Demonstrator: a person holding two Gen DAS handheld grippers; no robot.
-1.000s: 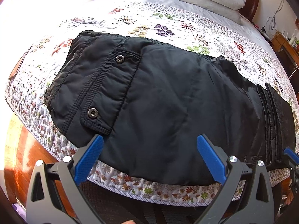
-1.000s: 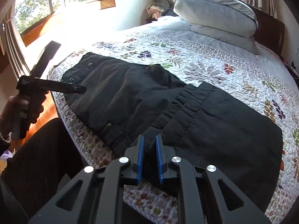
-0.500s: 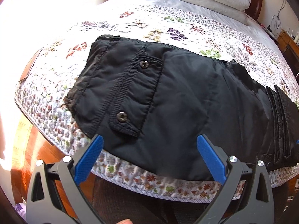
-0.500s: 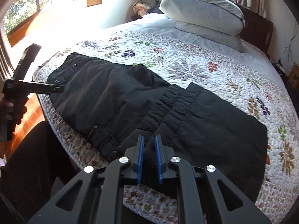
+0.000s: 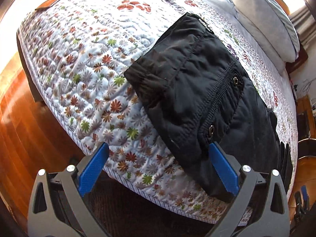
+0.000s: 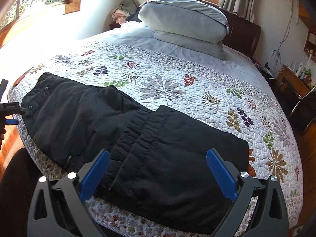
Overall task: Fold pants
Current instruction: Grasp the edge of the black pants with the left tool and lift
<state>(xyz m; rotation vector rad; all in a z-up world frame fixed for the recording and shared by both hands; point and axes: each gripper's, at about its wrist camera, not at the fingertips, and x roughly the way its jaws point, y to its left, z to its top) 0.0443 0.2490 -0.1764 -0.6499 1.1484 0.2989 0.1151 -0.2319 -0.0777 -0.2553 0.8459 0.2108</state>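
The pants [image 6: 126,138] lie flat along the near edge of the quilt [image 6: 177,79], with one end already doubled over so its hem crosses the middle. That looks like a first fold made; judging by the long shape, at least one more fold is left. The left gripper [image 5: 158,169] hovers wide open by the snap-pocket end, holding nothing. The right gripper [image 6: 158,171] is also spread wide over the folded part, empty. The layers under the fold are hidden, and the right gripper's body cuts off the pants' near edge.
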